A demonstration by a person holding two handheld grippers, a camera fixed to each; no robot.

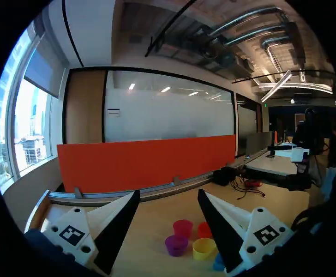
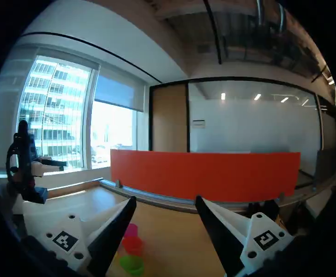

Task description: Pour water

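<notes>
Cup cluster amid open desk

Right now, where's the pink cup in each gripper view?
Left gripper view: the pink cup sits low, just right of centre, directly behind the purple cup.
Right gripper view: the pink cup sits low, left of centre, directly behind the red cup.
Shared landmark: the orange divider panel, farther back in both.

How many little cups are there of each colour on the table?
Pink plastic cups: 1
Red plastic cups: 1
Purple plastic cups: 1
Yellow plastic cups: 1
Blue plastic cups: 1
Green plastic cups: 1
Total: 6 cups
</notes>
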